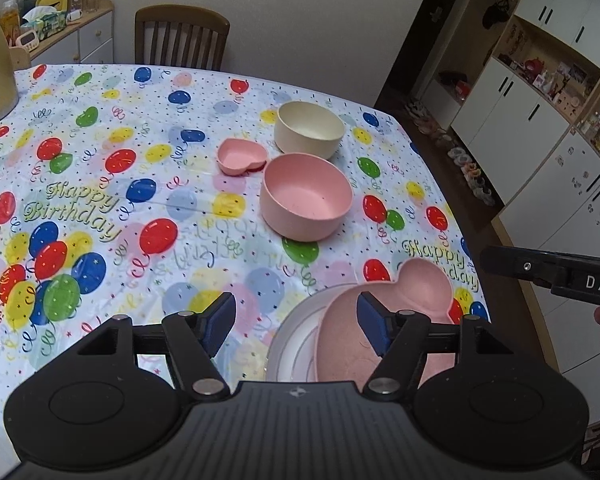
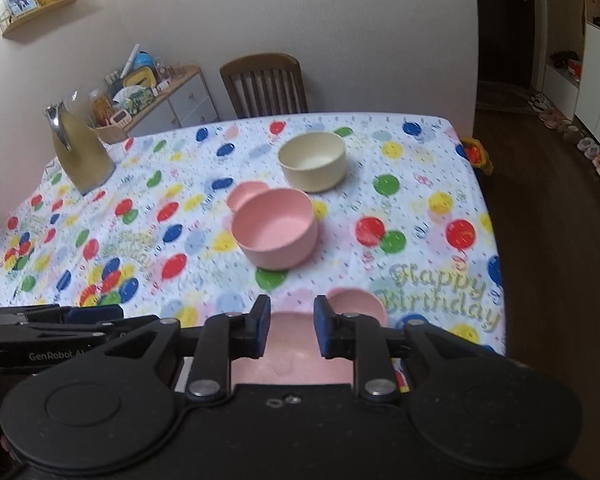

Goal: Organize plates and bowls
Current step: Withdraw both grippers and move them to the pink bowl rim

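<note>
A pink plate with round ears lies on a white round plate at the table's near right corner. My left gripper hovers over the left rim of this stack, jaws wide apart with nothing between them. My right gripper hangs above the pink plate; its blue pads stand a little apart and touch nothing. Farther back stand a pink bowl, a cream bowl and a small pink heart-shaped dish. In the right wrist view the pink bowl partly hides the heart dish.
A gold jug stands at the table's far left. A wooden chair is pushed in at the far side. The table's right edge drops to a wood floor with shoes along white cabinets. A cluttered sideboard lines the back wall.
</note>
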`<state>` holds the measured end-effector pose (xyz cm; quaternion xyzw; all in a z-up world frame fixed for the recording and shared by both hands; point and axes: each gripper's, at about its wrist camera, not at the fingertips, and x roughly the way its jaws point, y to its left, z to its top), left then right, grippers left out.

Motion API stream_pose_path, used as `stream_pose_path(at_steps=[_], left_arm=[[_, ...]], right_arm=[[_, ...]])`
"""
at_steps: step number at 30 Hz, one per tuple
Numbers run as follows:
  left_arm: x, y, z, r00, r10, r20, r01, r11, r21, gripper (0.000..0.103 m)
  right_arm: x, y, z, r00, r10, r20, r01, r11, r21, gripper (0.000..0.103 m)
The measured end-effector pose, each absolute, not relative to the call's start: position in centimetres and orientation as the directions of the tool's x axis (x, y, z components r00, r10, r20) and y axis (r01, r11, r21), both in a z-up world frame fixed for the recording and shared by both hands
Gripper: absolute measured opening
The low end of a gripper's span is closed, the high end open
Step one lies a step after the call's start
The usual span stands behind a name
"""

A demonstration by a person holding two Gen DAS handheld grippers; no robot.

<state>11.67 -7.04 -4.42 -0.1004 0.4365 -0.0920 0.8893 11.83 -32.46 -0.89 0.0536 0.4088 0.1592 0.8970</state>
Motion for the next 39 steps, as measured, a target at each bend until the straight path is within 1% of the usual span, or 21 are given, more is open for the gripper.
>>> stream_pose_path(at_steps=[2, 3, 4, 5, 6, 10, 13, 18, 23, 28, 35, 39], left_arm=[[12.1, -6.4, -4.4, 0.604, -0.250, -0.757, 0.073, 0.963, -0.260, 0.066], [12.3, -6.1, -4.4, 0.604, -0.250, -0.757, 0.071, 0.963, -0.261, 0.066], [12.6, -5.8, -4.4, 0.604, -0.249, -0.757, 0.068, 0.962, -0.263, 0.066], [12.9, -5.5, -4.4, 0.604, -0.249, -0.757, 0.066, 0.962, -0.264, 0.066], [13.2, -5.2, -4.5, 0.605, -0.248, -0.757, 0.064, 0.962, -0.265, 0.066], [14.4, -4.0, -4.4, 0.611, -0.247, -0.752, 0.063, 0.962, -0.266, 0.066], [15.5, -3.2, -4.1, 0.625, -0.244, -0.741, 0.069, 0.963, -0.259, 0.066], [18.0, -2.4, -3.6, 0.645, -0.252, -0.722, 0.086, 0.962, -0.259, 0.066], [20.8, -2.3, -4.0, 0.643, -0.268, -0.717, 0.108, 0.959, -0.261, 0.066], [23.5, -2.5, -5.4, 0.617, -0.283, -0.734, 0.119, 0.956, -0.268, 0.066], [27.1, -3.3, -8.3, 0.564, -0.290, -0.773, 0.125, 0.955, -0.268, 0.066], [28.7, -3.6, -9.4, 0.540, -0.301, -0.786, 0.128, 0.952, -0.277, 0.066]], right_arm=[[12.3, -32.0, -0.7, 0.622, 0.344, -0.703, -0.251, 0.938, 0.237, 0.029], [12.5, -31.8, -0.6, 0.627, 0.351, -0.696, -0.255, 0.936, 0.243, 0.039], [12.7, -31.6, -0.5, 0.629, 0.360, -0.689, -0.261, 0.933, 0.249, 0.061], [12.9, -31.3, -0.4, 0.629, 0.370, -0.684, -0.270, 0.929, 0.254, 0.078], [13.2, -31.1, -0.3, 0.633, 0.373, -0.678, -0.274, 0.927, 0.255, 0.102], [14.5, -29.8, 0.1, 0.656, 0.350, -0.669, -0.280, 0.935, 0.215, 0.102], [15.6, -29.3, 0.4, 0.668, 0.335, -0.665, -0.262, 0.942, 0.211, 0.102], [17.8, -28.7, 0.5, 0.667, 0.291, -0.686, -0.227, 0.956, 0.185, 0.102], [19.5, -27.7, -0.3, 0.676, 0.215, -0.705, -0.178, 0.976, 0.126, 0.102], [21.9, -27.0, -1.6, 0.636, 0.208, -0.743, -0.148, 0.978, 0.147, 0.102], [25.2, -25.9, -4.5, 0.587, 0.148, -0.796, -0.117, 0.988, 0.097, 0.102], [26.5, -25.5, -6.0, 0.557, 0.164, -0.814, -0.132, 0.985, 0.108, 0.099]])
